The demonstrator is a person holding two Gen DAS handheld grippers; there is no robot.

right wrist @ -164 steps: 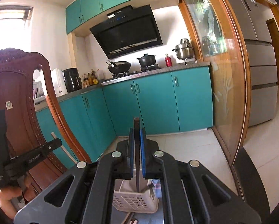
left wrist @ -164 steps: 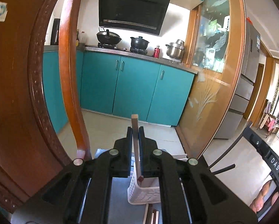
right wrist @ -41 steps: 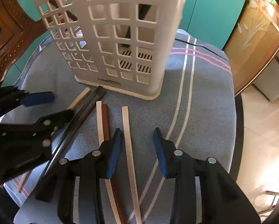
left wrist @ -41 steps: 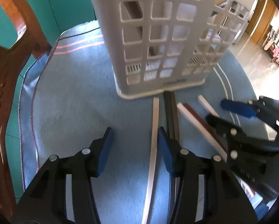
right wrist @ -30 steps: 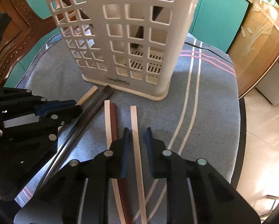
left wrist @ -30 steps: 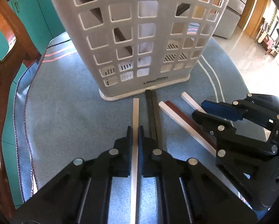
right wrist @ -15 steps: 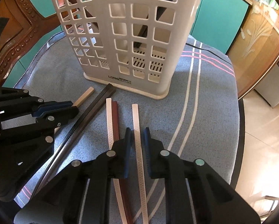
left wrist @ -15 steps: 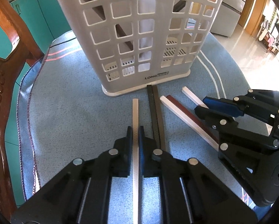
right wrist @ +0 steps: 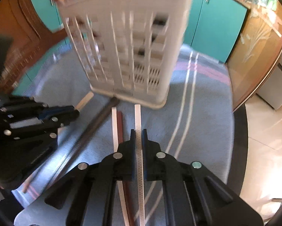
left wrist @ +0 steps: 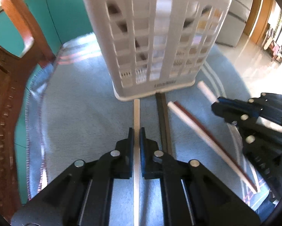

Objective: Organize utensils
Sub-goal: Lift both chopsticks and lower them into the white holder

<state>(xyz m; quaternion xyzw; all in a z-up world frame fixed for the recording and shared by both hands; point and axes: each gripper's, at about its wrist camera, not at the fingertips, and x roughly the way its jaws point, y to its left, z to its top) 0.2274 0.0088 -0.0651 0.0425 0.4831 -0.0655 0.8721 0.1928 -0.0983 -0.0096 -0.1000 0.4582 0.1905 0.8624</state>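
A white slotted basket (left wrist: 156, 43) (right wrist: 125, 52) stands on a blue cloth, with dark chopsticks leaning inside it. My left gripper (left wrist: 136, 131) is shut on a pale beige chopstick (left wrist: 136, 113) that points at the basket's base. My right gripper (right wrist: 138, 131) is shut on a white textured chopstick (right wrist: 138, 116), its tip just short of the basket. Between the two held sticks lie a dark grey chopstick (left wrist: 162, 113) (right wrist: 95, 126), a white chopstick (left wrist: 190, 124) (right wrist: 114, 124) and a red-brown chopstick (left wrist: 203, 126) (right wrist: 120, 126) side by side. Each view shows the other gripper (left wrist: 216, 101) (right wrist: 75, 111).
The blue cloth (left wrist: 80, 113) (right wrist: 201, 124) with pale and pink stripes covers a round table. A carved wooden chair (left wrist: 3, 79) stands at the left. Teal cabinets (right wrist: 214, 18) and a wooden-framed glass door (right wrist: 257, 43) lie beyond.
Both grippers closed on their chopsticks, then lifted them slightly off the cloth; the basket now looks blurred and farther away in both views.
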